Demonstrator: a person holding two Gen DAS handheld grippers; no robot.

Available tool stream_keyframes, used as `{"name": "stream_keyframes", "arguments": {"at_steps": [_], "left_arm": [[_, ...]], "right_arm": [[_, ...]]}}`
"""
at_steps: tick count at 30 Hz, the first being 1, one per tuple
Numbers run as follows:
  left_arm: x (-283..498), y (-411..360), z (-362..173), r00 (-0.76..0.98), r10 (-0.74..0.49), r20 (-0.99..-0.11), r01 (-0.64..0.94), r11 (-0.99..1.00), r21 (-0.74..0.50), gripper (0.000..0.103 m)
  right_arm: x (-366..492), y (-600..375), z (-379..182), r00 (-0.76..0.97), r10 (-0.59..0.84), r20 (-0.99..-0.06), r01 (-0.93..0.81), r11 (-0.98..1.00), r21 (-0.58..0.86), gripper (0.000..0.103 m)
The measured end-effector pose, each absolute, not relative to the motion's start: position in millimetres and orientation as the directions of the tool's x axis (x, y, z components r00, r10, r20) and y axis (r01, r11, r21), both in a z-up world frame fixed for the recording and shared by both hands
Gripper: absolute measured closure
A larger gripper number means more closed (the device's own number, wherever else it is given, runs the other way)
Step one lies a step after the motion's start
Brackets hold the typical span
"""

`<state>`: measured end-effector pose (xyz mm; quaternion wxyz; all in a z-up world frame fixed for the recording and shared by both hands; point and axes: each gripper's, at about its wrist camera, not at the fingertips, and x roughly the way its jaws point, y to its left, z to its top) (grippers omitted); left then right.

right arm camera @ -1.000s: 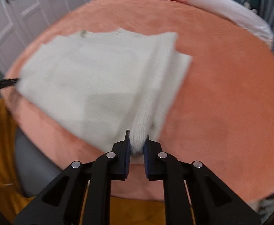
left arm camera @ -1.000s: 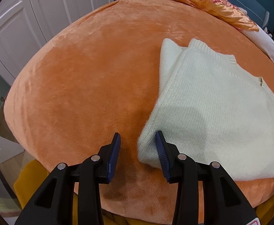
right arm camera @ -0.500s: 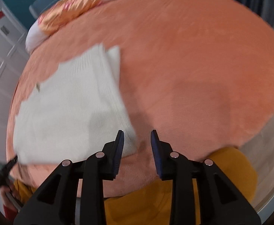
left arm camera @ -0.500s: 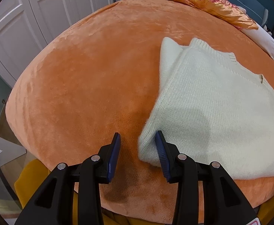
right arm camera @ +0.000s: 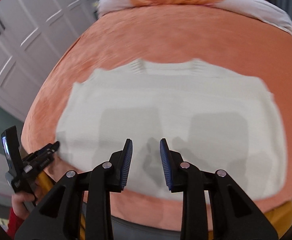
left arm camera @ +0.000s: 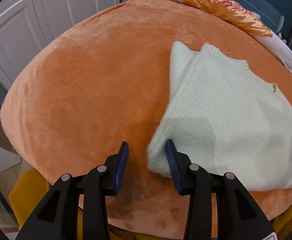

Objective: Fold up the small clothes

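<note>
A cream knit sweater lies flat on the orange plush bed cover, its sides folded in. My left gripper stands open at the sweater's near left corner. That corner lies loose between the jaws and the pads do not press on it. In the right wrist view, motion-blurred, the sweater spreads wide, collar at the far side. My right gripper hovers open over the middle of its near edge, nothing between its fingers. The left gripper shows at the sweater's left edge, held by a hand.
White wardrobe doors stand left of the bed. An orange satin pillow and a white duvet lie at the head end. The bed's near edge drops off just below the grippers, with yellow cloth beneath.
My right gripper let go of the sweater fold it pinched, swung off to the right, then came back over the sweater's near edge, open. The left gripper has not moved.
</note>
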<state>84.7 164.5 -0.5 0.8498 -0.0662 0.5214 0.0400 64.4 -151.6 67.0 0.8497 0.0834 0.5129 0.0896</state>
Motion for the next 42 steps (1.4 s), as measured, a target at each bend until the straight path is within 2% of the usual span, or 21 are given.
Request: {"name": "stream_keyframes", "arguments": {"at_steps": [11,14,15,16,18,22,26,27,28,30,31,32,34,37,42], "left_arm": [[81.6,173.5,-4.2,0.465,-0.065,-0.883,-0.151,0.977,-0.151,0.058],[80.4,179.9,0.0,0.466,-0.074,-0.882,-0.185,0.966,-0.179,0.046],[78.7,184.3,2.1,0.466,-0.083,-0.881,-0.208,0.957,-0.2,0.036],[75.1,190.5,4.3,0.471,-0.117,-0.874,-0.239,0.937,-0.254,0.033],[72.3,197.9,3.4,0.476,-0.174,-0.862,-0.268,0.905,-0.331,0.033],[80.7,192.2,-3.4,0.464,-0.172,-0.869,-0.266,0.909,-0.322,0.032],[97.6,182.8,-5.3,0.48,-0.256,-0.839,-0.231,0.886,-0.402,0.031],[102.5,180.0,-7.0,0.478,-0.276,-0.834,-0.219,0.882,-0.418,0.033],[110.0,174.4,-10.0,0.463,-0.301,-0.834,-0.207,0.878,-0.431,0.046],[118.6,168.3,-8.4,0.45,-0.314,-0.836,-0.193,0.88,-0.434,0.062],[121.2,166.5,-5.1,0.45,-0.312,-0.837,-0.192,0.881,-0.432,0.076],[123.3,164.2,1.8,0.454,-0.321,-0.831,-0.183,0.879,-0.44,0.08],[123.5,159.7,20.9,0.479,-0.331,-0.813,-0.157,0.879,-0.45,0.083],[120.5,142.6,59.0,0.532,-0.341,-0.775,-0.072,0.894,-0.443,0.085],[115.5,80.8,118.8,0.589,-0.383,-0.711,0.096,0.907,-0.409,0.086]], "right_arm": [[103.2,-108.6,14.4,0.342,0.129,-0.931,-0.067,0.991,0.113,0.077],[107.8,-104.0,11.5,0.333,0.11,-0.936,-0.086,0.993,0.085,0.076],[109.0,-103.3,10.0,0.333,0.107,-0.937,-0.093,0.992,0.081,0.076],[110.3,-103.6,8.4,0.332,0.11,-0.937,-0.096,0.992,0.082,0.076],[113.0,-106.4,7.1,0.329,0.123,-0.936,-0.09,0.991,0.099,0.077],[117.8,-107.4,3.8,0.331,0.141,-0.933,-0.088,0.989,0.118,0.077],[119.8,-108.0,2.1,0.336,0.148,-0.93,-0.08,0.988,0.129,0.077],[120.4,-108.1,1.7,0.336,0.15,-0.93,-0.078,0.988,0.131,0.077],[120.5,-108.6,1.4,0.337,0.154,-0.929,-0.076,0.988,0.136,0.076],[121.2,-109.8,1.3,0.341,0.163,-0.926,-0.078,0.986,0.145,0.076],[120.8,-111.4,2.0,0.345,0.172,-0.923,-0.081,0.985,0.154,0.076],[119.6,-113.5,3.4,0.351,0.184,-0.918,-0.081,0.983,0.166,0.076],[112.7,-121.6,10.1,0.375,0.224,-0.899,-0.063,0.974,0.217,0.076],[95.3,-135.5,21.5,0.412,0.298,-0.861,-0.035,0.95,0.312,0.067],[50.8,-172.8,37.3,0.471,0.322,-0.821,-0.007,0.932,0.362,0.066]]}}
